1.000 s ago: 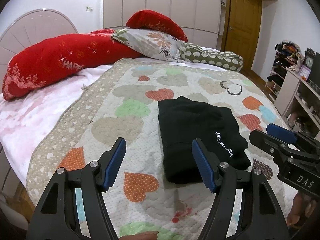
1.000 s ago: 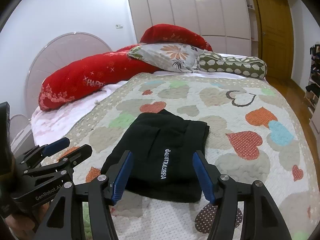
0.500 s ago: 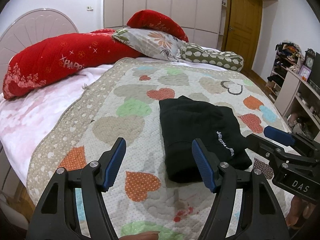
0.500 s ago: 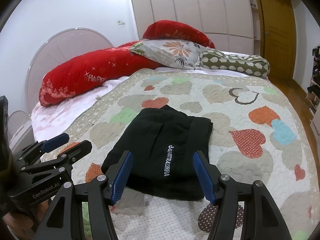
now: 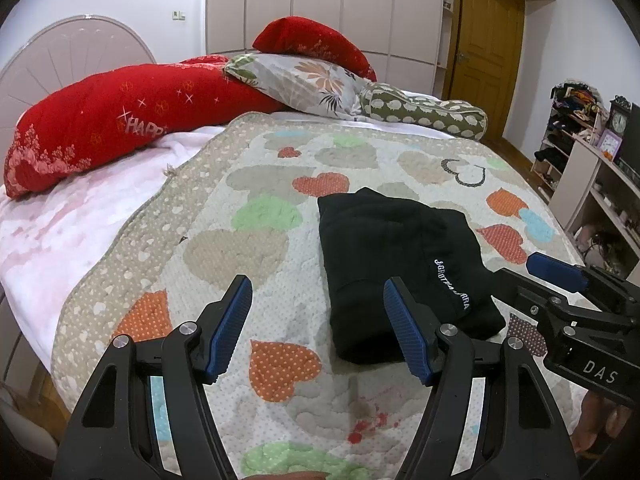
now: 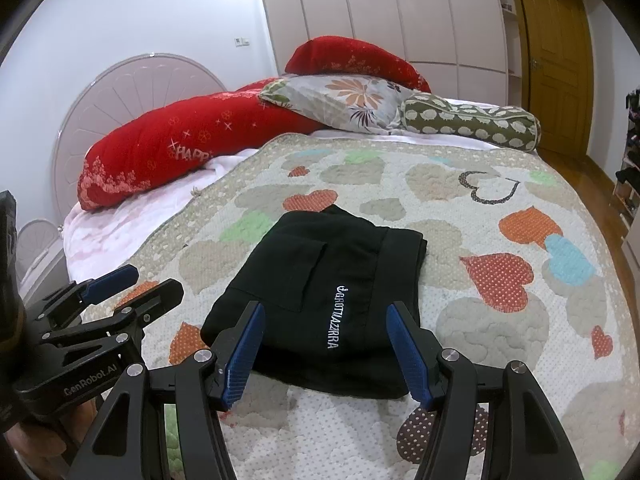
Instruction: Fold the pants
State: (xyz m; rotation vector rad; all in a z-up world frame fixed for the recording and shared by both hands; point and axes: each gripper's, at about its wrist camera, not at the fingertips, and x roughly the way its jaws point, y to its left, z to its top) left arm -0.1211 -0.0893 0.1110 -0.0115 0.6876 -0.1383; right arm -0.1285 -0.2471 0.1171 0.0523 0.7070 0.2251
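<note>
The black pants [image 5: 392, 264] lie folded into a compact rectangle on the heart-patterned quilt [image 5: 256, 240], with white lettering on top. They also show in the right wrist view [image 6: 328, 296]. My left gripper [image 5: 316, 300] is open and empty, held above the quilt just left of the pants' near edge. My right gripper [image 6: 324, 328] is open and empty, held above the near edge of the pants. In the left wrist view the right gripper [image 5: 532, 276] shows at the right edge. In the right wrist view the left gripper [image 6: 144, 280] shows at the left.
Red pillows [image 5: 112, 120], a floral pillow [image 5: 304, 84] and a green bolster [image 5: 424, 116] lie at the head of the bed. A shelf unit [image 5: 592, 184] stands to the right, a wooden door [image 5: 480, 52] beyond. The bed edge [image 5: 56, 344] drops off at the left.
Both grippers have drawn back slightly from the folded pants and stay open. The pants have not moved.
</note>
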